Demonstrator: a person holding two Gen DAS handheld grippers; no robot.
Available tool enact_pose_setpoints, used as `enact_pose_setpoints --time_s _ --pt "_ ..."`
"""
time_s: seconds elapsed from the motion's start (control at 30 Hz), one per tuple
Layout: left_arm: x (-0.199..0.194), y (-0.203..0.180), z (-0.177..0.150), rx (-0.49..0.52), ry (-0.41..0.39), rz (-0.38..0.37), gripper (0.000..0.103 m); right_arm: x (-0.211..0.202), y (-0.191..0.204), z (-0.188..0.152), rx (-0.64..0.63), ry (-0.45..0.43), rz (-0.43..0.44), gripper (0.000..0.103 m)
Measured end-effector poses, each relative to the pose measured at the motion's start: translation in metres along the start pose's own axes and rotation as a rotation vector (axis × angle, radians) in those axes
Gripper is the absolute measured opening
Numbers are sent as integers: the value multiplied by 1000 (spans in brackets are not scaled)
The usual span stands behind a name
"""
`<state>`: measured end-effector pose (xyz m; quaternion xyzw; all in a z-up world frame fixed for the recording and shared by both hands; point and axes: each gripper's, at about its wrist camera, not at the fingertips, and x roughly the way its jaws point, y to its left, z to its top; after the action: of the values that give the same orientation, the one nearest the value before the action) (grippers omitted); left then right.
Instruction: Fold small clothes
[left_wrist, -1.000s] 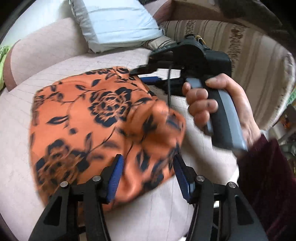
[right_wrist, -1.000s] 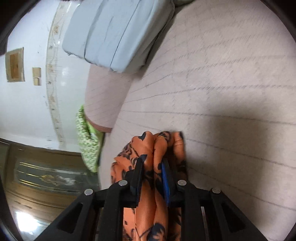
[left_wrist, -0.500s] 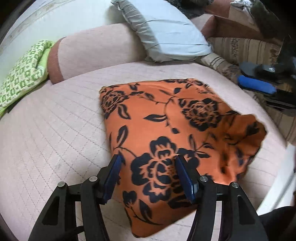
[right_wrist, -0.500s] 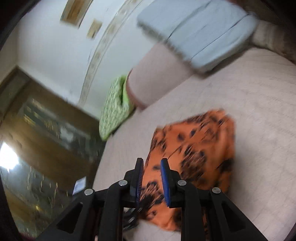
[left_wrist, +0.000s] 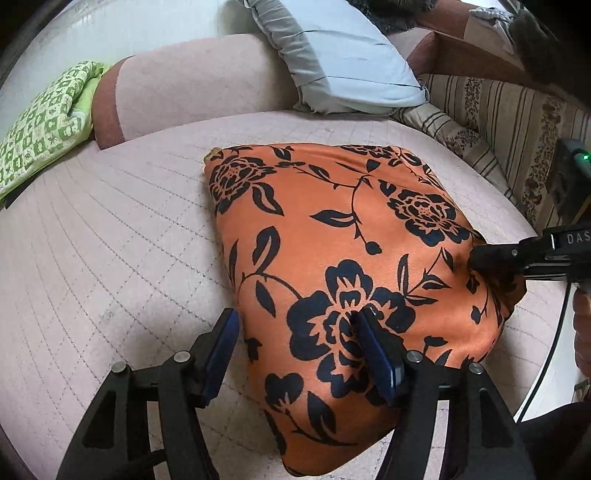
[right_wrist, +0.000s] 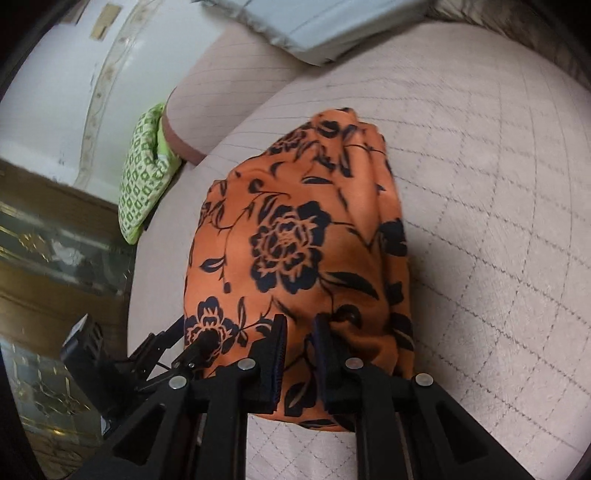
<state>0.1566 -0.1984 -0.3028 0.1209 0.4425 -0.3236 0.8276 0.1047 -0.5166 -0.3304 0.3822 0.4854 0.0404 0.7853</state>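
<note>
Quilted pale pink upholstery (left_wrist: 110, 258) is covering the seat where an orange cloth (left_wrist: 351, 266) printed with black flowers is lying folded, filling the middle of the left wrist view and running toward 5 o'clock. A second ago that cloth was bunched and blurred in mid-air beside a hand gripping the other tool; now it is spreading flat on the seat, and that hand is showing only as a sliver at 3 o'clock.

The left gripper (left_wrist: 299, 347) is standing well apart, its jaws having just been opening; the near left edge of the cloth is lying between its fingers, but the pads are not pressing on it. The right gripper (right_wrist: 299, 354) has just been closing to a narrow gap. In its own view the cloth is sitting behind and beneath the blue pads, and whether fabric is pinched between them is hard to make out; from the left wrist view its tip (left_wrist: 495, 258) is touching the cloth's right corner at 3 o'clock, with the fabric puckering there.

The cloth's near edge is being cut off behind the gripper bodies in both views. A pale blue pillow (left_wrist: 343, 62) is leaning on the backrest at 12 o'clock, a green patterned cloth (left_wrist: 40, 125) is draping at 10 o'clock, and striped fabric (left_wrist: 517, 125) is lining the seat at 2 o'clock.
</note>
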Motion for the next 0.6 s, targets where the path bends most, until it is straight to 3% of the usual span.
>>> enact_pose_setpoints --time_s 0.13,0.17,0.27,0.6 --pt "0 3 -1 -3 7 -4 68 10 -6 2 21 8 0 11" --pt "1 4 -1 -7 9 -5 69 13 -8 3 23 10 -11 5" --pt "3 7 -1 -15 18 -6 73 20 -15 7 51 19 -17 0" --pt "11 12 1 -41 49 -18 77 41 -29 21 124 36 9 0"
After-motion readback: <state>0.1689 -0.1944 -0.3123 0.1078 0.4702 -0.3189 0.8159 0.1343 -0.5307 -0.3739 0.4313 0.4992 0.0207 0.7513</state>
